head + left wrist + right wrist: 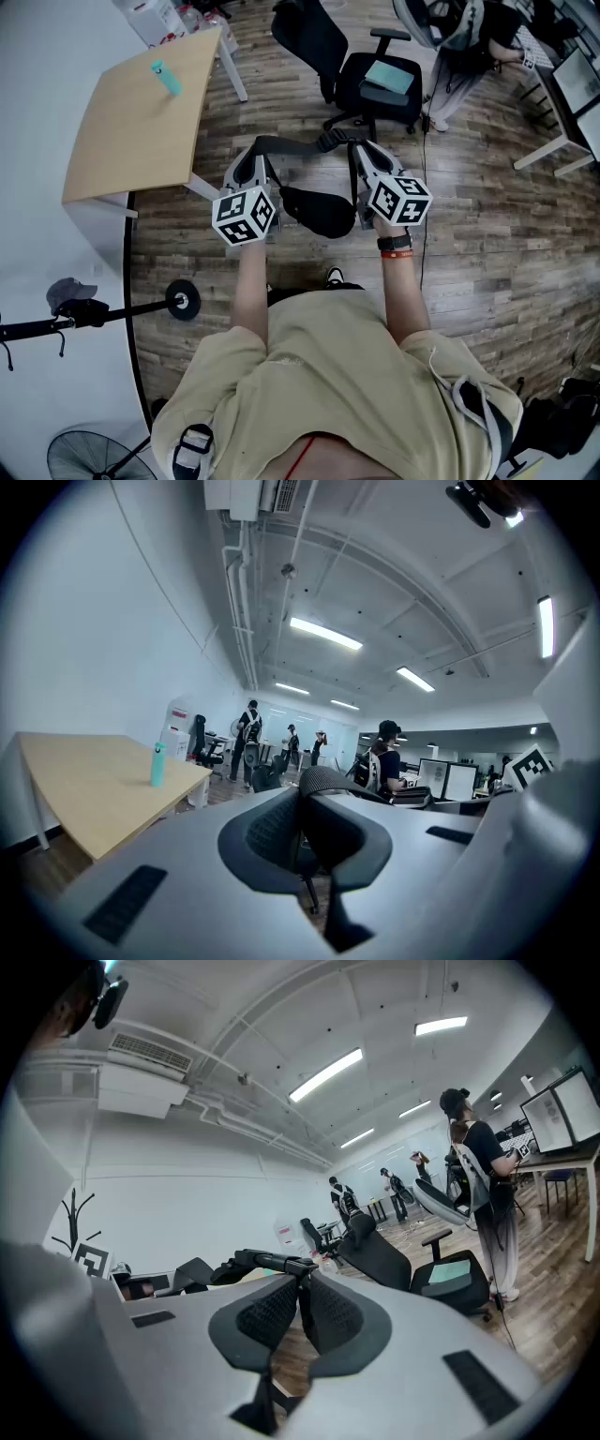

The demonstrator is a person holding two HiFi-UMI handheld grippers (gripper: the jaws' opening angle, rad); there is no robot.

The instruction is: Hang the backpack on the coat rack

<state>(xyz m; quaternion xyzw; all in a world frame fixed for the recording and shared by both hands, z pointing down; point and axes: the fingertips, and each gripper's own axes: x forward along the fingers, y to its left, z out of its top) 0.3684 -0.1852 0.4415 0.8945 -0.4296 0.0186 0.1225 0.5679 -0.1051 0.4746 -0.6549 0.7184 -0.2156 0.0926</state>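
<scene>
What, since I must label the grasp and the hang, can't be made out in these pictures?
1. Backpack, head view: only a dark lump, partly behind the right hand-held gripper; neither gripper view shows its body.
2. Coat rack, head view: top and hooks cut off by the left edge; too small in the right gripper view.
3. Strap, both gripper views: how deep it sits is hidden inside the shut jaws.

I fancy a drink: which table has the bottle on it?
The light wooden table at the person's left; a teal bottle stands on it. The white desk at right shows none.
</scene>
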